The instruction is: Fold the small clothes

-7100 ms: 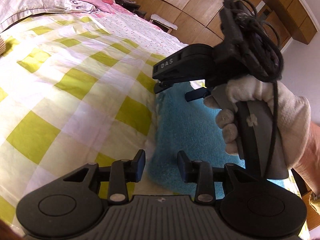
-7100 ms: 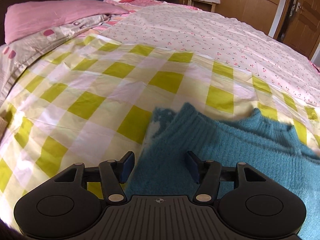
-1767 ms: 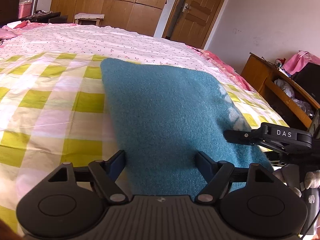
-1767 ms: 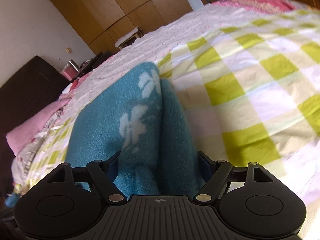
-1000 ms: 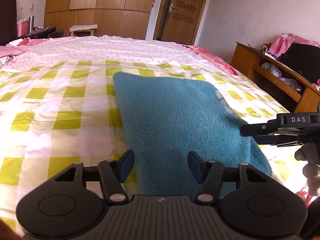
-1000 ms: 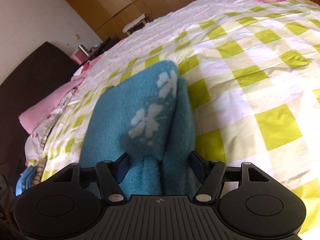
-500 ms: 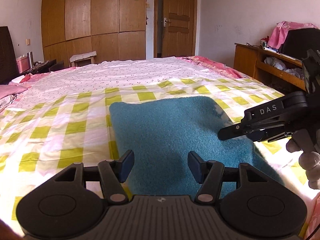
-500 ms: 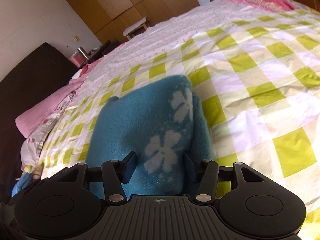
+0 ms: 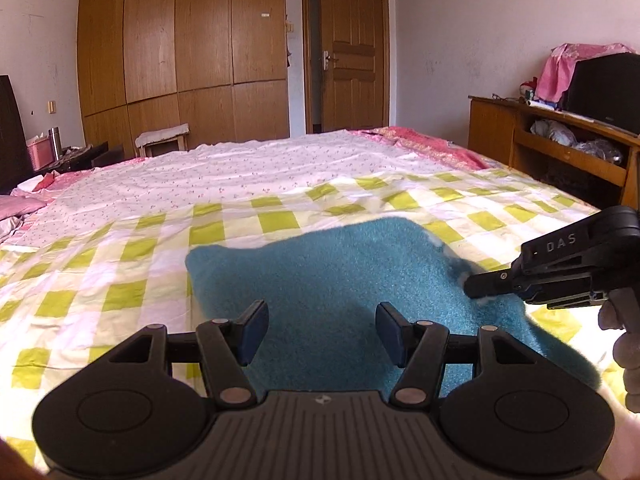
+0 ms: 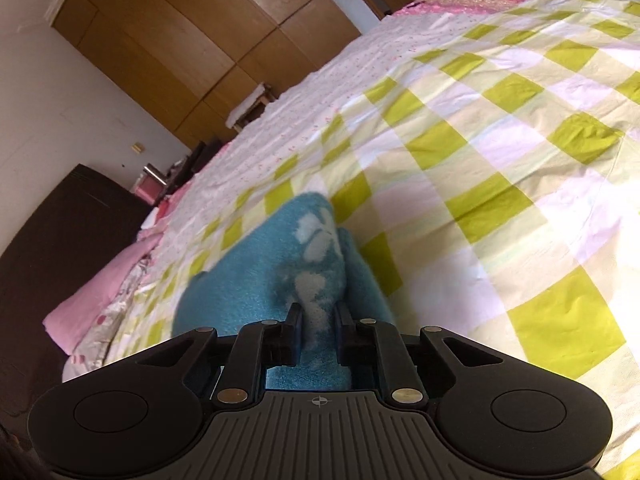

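A wide bed spread with a yellow-green and white checked cotton sheet (image 9: 120, 264) filled both views, with a brown wooden wardrobe (image 9: 180, 52) against the far wall. On the sheet lay a fuzzy teal knitted garment with pale flower motifs (image 9: 332, 276), folded flat, its flowered edge bunched up on the right side. The black left gripper (image 9: 318, 330) hovered over the near edge of the garment with its blue-padded fingers (image 9: 252, 330) spread well apart, holding nothing. The black right gripper (image 10: 316, 334) had its fingers drawn close together, pinching the raised flowered fold of the garment between them; in the left wrist view its tip (image 9: 486, 284) met the garment's right edge.
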A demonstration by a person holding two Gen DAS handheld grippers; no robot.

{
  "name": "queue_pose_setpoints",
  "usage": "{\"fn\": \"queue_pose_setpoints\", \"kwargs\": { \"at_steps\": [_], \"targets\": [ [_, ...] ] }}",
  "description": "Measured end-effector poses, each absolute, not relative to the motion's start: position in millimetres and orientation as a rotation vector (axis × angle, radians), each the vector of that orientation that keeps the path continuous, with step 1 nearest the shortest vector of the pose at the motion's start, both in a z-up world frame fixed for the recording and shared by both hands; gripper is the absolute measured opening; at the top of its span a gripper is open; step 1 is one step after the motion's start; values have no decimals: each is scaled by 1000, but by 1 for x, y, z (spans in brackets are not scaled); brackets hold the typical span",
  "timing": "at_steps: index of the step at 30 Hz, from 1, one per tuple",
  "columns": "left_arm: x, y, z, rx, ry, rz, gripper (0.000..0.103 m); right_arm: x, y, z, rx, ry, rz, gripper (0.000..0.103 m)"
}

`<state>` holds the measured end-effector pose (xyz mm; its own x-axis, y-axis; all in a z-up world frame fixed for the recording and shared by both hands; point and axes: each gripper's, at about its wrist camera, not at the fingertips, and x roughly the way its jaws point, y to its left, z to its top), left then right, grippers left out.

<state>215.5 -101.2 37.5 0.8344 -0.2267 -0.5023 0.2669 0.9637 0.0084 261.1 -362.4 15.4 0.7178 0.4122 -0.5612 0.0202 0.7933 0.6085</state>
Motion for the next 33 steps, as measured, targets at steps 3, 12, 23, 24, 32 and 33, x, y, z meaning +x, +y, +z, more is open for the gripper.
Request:
{"fn": "queue_pose_setpoints", "kwargs": {
  "at_steps": [3, 12, 23, 24, 32, 33],
  "targets": [
    [219, -109, 34, 101, 524, -256, 64, 260, -364, 12, 629, 745, 231, 14],
    [231, -128, 26, 137, 573, -253, 67, 258, -364, 4, 570, 727, 201, 14],
    [212, -122, 43, 131, 605, -235, 66, 255, -344, 12, 315, 682, 130, 24],
    [210, -121, 41, 124, 612, -232, 66, 256, -347, 12, 330, 688, 131, 24],
    [203, -128, 39, 148, 614, -216, 66, 243, -352, 29, 374, 666, 152, 25],
    [204, -129, 39, 151, 614, -216, 66, 238, -351, 35, 356, 645, 144, 25]
  ]
}}
